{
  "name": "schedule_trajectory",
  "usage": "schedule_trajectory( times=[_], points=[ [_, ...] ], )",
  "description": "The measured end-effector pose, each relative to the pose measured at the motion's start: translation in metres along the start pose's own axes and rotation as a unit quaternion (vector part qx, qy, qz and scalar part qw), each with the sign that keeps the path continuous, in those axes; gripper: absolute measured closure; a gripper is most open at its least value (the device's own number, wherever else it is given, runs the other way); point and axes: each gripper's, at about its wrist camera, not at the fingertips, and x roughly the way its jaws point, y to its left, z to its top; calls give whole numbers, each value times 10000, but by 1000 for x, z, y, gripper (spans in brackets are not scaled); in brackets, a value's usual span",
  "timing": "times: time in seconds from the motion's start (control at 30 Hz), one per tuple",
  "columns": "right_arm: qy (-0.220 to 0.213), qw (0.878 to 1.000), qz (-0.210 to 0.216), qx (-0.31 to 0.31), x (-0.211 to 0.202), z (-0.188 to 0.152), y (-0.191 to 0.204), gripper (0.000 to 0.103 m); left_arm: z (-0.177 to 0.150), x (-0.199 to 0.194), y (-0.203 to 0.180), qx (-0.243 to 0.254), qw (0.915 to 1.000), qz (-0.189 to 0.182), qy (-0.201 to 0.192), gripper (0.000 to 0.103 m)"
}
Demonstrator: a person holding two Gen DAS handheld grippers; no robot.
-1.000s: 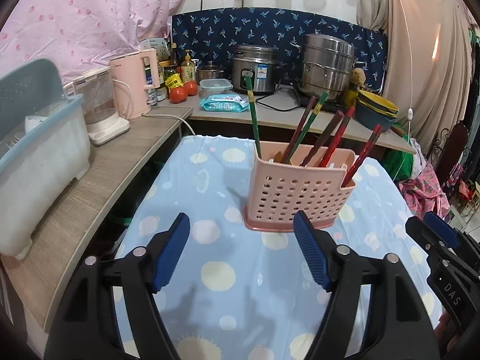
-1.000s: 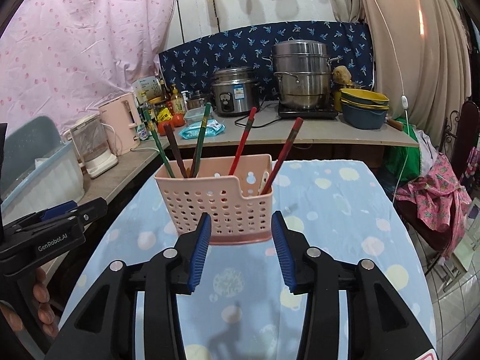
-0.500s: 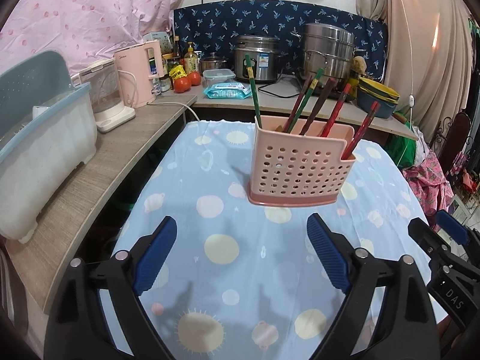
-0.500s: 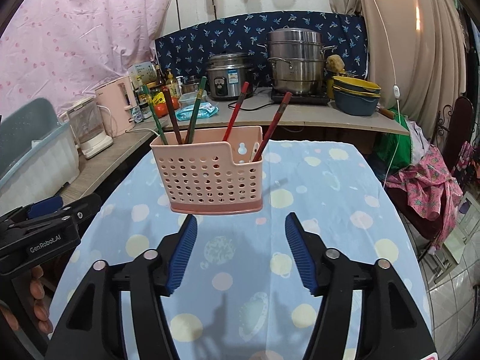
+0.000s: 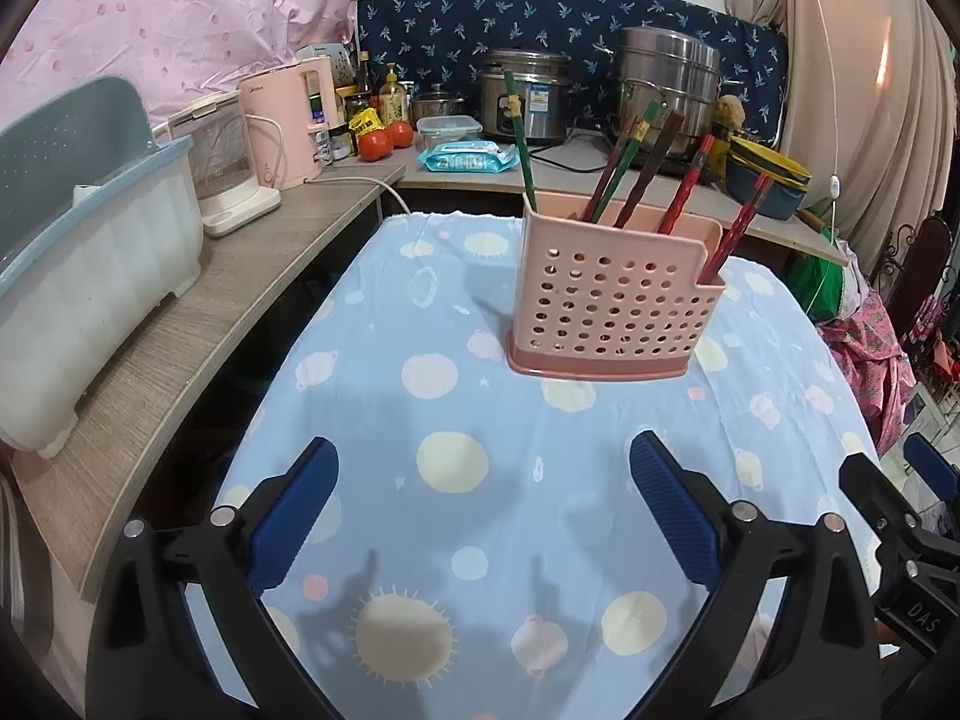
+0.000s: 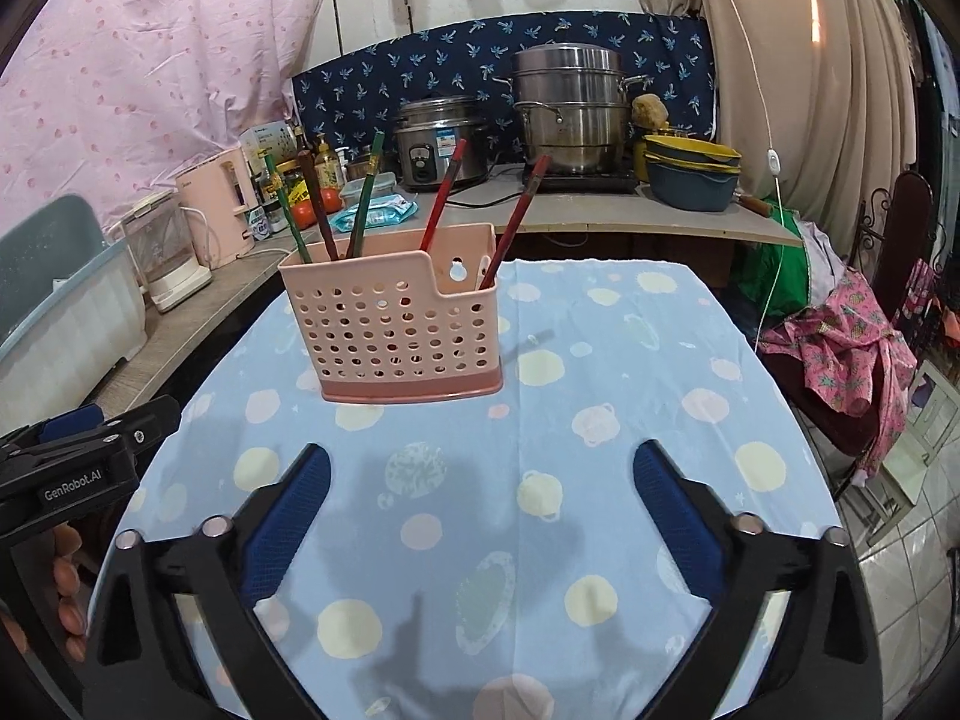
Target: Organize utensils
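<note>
A pink perforated utensil holder (image 5: 612, 306) stands upright on the blue spotted tablecloth (image 5: 480, 420); it also shows in the right wrist view (image 6: 396, 324). Several red, green and brown chopsticks (image 5: 636, 168) stand in it, leaning; they also show in the right wrist view (image 6: 444, 204). My left gripper (image 5: 483, 501) is open and empty, well short of the holder. My right gripper (image 6: 480, 504) is open and empty, also short of the holder.
A wooden counter (image 5: 180, 354) runs along the left with a grey dish bin (image 5: 78, 276), a blender base and a pink kettle (image 5: 288, 120). Pots (image 6: 570, 114), a rice cooker and bowls (image 6: 690, 174) line the back shelf. Pink clothes (image 6: 852, 348) lie on the right.
Both grippers have pulled back from the holder toward the near edge of the table. The right gripper's jaws have opened wider; the holder stands free on the cloth.
</note>
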Motion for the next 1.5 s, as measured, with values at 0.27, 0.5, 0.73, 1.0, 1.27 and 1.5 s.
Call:
schedule_trajectory(
  times=[0.27, 0.5, 0.73, 1.0, 1.27, 1.5],
  points=[
    [-12, 9999, -139, 18, 0, -7, -7, 7, -6, 3, 2, -7, 9998, 199, 40, 7],
    [-20, 9997, -238, -14, -1, -12, -9, 7, -11, 4, 2, 33, 9997, 242, 68, 7],
    [32, 9995, -292, -106, 2, -18, -6, 7, -17, 5, 0, 56, 9995, 303, 94, 7],
    [80, 9994, -320, -126, 4, -22, -5, 7, -19, 4, -2, 87, 9992, 383, 42, 7],
    [123, 9994, -295, -162, 7, -25, -3, 7, -21, 6, 0, 33, 9993, 369, 106, 7],
    [146, 9993, -309, -175, 8, -27, -2, 7, -22, 7, -1, 62, 9992, 369, 101, 7]
  ],
)
